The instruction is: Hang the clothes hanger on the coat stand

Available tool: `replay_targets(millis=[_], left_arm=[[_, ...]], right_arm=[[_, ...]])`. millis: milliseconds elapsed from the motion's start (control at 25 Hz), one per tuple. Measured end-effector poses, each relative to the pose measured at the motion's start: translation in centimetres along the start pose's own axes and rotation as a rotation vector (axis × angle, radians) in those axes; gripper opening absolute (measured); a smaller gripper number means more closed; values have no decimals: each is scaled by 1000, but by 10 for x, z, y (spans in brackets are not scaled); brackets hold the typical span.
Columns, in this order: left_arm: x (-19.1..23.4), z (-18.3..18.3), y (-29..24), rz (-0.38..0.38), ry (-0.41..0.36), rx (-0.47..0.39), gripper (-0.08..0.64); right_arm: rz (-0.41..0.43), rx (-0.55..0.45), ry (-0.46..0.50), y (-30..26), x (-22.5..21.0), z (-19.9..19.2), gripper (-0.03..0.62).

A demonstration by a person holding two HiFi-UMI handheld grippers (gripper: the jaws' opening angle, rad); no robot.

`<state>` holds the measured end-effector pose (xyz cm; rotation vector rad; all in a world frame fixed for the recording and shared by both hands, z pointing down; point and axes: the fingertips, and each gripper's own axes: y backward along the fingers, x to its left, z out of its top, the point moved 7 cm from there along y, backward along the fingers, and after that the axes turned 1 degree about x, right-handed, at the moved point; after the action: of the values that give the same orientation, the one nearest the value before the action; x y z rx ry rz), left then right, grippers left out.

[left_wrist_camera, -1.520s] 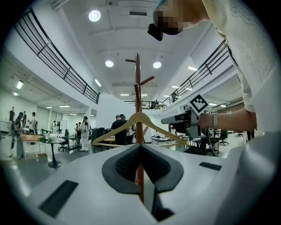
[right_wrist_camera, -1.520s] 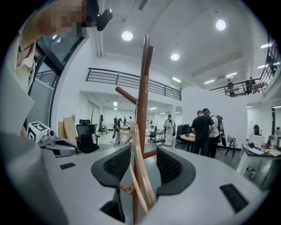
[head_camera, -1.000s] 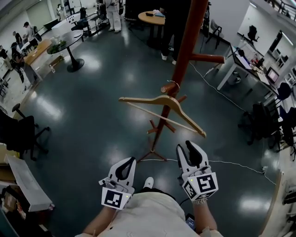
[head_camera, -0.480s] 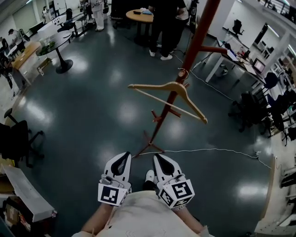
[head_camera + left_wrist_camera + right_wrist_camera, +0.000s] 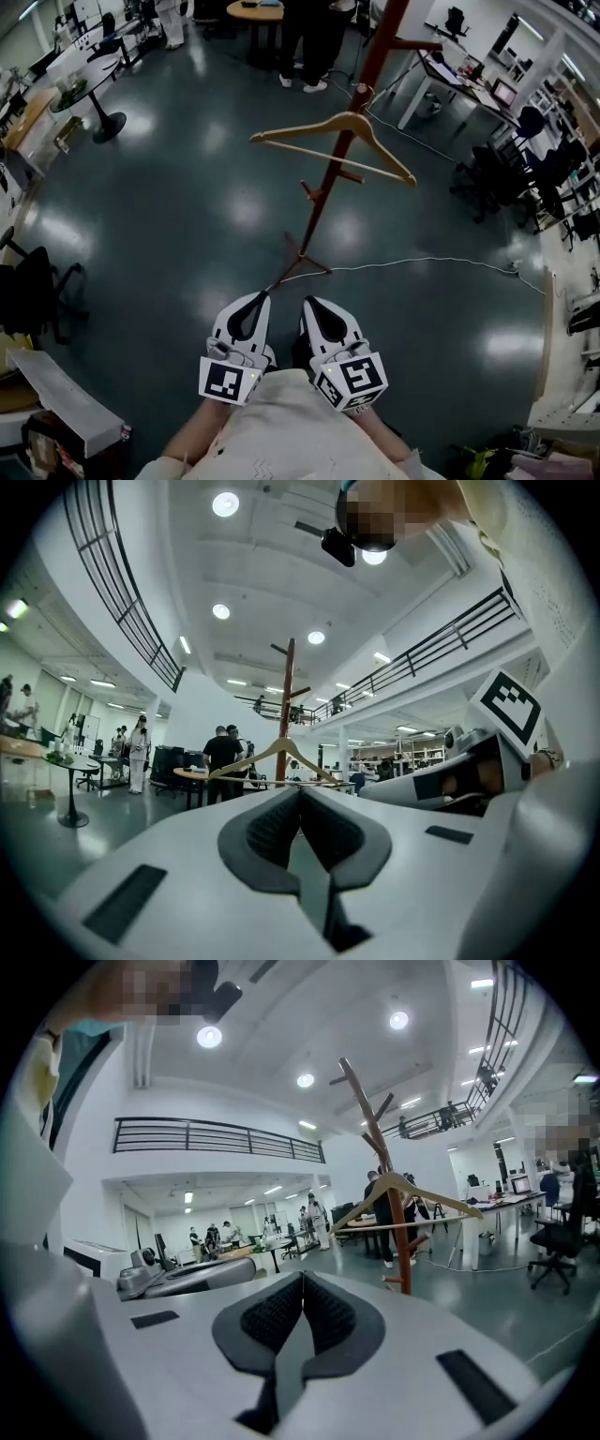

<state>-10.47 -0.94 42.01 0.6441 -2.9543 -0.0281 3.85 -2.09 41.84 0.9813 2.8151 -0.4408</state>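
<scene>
A wooden clothes hanger (image 5: 334,140) hangs by its hook from a peg of the red-brown coat stand (image 5: 367,75), free of both grippers. It also shows ahead in the left gripper view, hanger (image 5: 275,757) on stand (image 5: 286,691), and in the right gripper view, hanger (image 5: 400,1195) on stand (image 5: 379,1144). My left gripper (image 5: 254,300) and right gripper (image 5: 314,306) sit side by side close to my body, well short of the stand. Both are shut with nothing between the pads, as the left jaws (image 5: 300,795) and right jaws (image 5: 303,1279) show.
The stand's feet (image 5: 302,265) rest on a dark glossy floor, and a white cable (image 5: 431,262) runs past them. People stand by a round table (image 5: 255,11) beyond. Office chairs (image 5: 33,286) are at the left, desks (image 5: 469,80) and chairs at the right.
The right gripper's jaws went from open to shut, empty, and it drew back beside the left gripper. The hanger stays on the peg, now farther off as I stepped back.
</scene>
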Motion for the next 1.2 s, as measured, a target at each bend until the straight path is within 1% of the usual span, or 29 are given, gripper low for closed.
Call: replay_targets(millis=[160, 280, 520, 600, 720, 960, 1200], left_arm=[[-10, -8, 14, -75, 1, 8, 12], [-16, -11, 24, -124, 5, 10, 12], [-47, -23, 17, -175, 22, 7, 12], [-51, -26, 17, -181, 28, 17, 12], [-46, -27, 20, -172, 30, 24, 12], [-29, -23, 24, -147, 23, 8, 12], [-21, -24, 24, -148, 24, 11, 12]], right_arm=[[-56, 1, -4, 19, 16, -20, 20], [-67, -7, -14, 29, 28, -31, 20], [-110, 16, 5, 50, 10, -46, 20], [-114, 26, 1, 53, 7, -47, 20], [-100, 31, 3, 50, 11, -48, 20], [-69, 40, 3, 38, 21, -48, 20], [-72, 35, 11, 29, 25, -46, 20]])
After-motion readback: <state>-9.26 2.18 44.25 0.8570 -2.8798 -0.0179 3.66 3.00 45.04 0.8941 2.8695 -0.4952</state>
